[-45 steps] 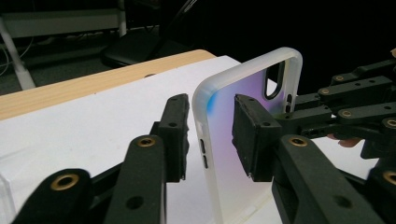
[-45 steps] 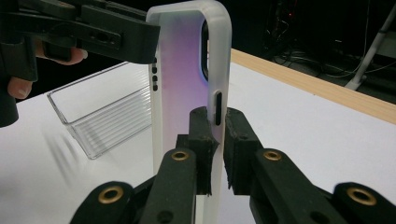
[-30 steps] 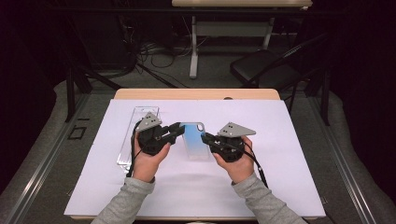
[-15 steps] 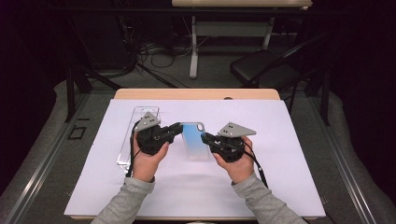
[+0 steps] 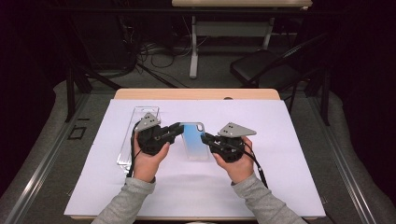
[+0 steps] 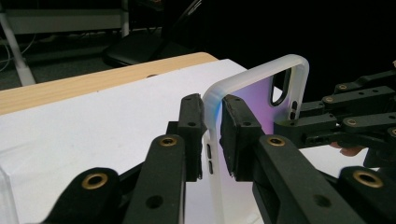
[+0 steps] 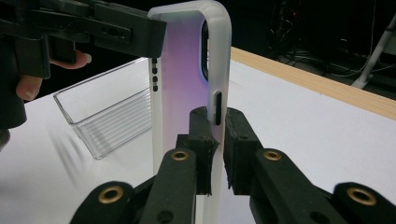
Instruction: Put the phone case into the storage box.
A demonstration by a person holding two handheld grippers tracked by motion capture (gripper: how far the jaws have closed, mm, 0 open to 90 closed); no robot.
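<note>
A translucent phone case [image 5: 194, 140] with a blue-to-purple tint hangs over the white sheet between my two grippers. My left gripper [image 5: 180, 127] grips its left long edge. In the left gripper view the case's rim [image 6: 212, 140] stands between the jaws of the left gripper [image 6: 212, 136], and both pads touch it. These jaws have just been opening slightly, with the rim still between them. My right gripper [image 5: 205, 137] holds the opposite edge. In the right gripper view the right gripper [image 7: 218, 140] is shut on the rim [image 7: 218, 70], beside a side slot.
A clear plastic box [image 5: 137, 135] lies on the white sheet [image 5: 280, 140], left of my left hand; it also appears in the right gripper view [image 7: 107, 112]. The wooden table edge [image 5: 196, 94] runs along the far side. A dark chair [image 5: 266, 70] stands beyond it.
</note>
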